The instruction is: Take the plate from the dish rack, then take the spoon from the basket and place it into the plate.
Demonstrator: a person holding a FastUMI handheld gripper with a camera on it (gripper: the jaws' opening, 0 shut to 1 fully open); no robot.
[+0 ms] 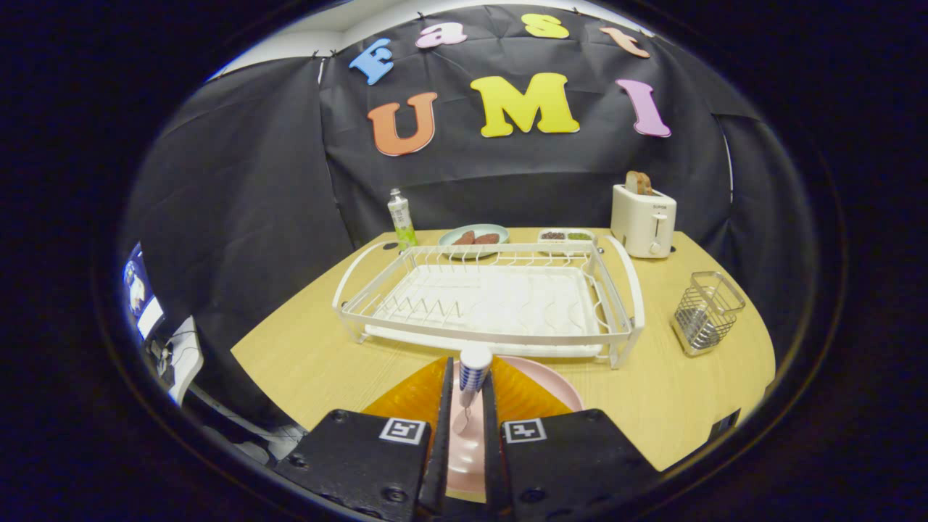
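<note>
Tool clamped on spoon, fingers close together, handle upright between them. Bowl end hangs down, looks just above pink plate on table directly beneath. Dish rack beyond, basket off right. Coming move: straight down, release.

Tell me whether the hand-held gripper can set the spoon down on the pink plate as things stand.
Probably yes. The hand-held gripper is shut on the spoon, right above the pink plate, with nothing between them; the dish rack sits beyond.
</note>
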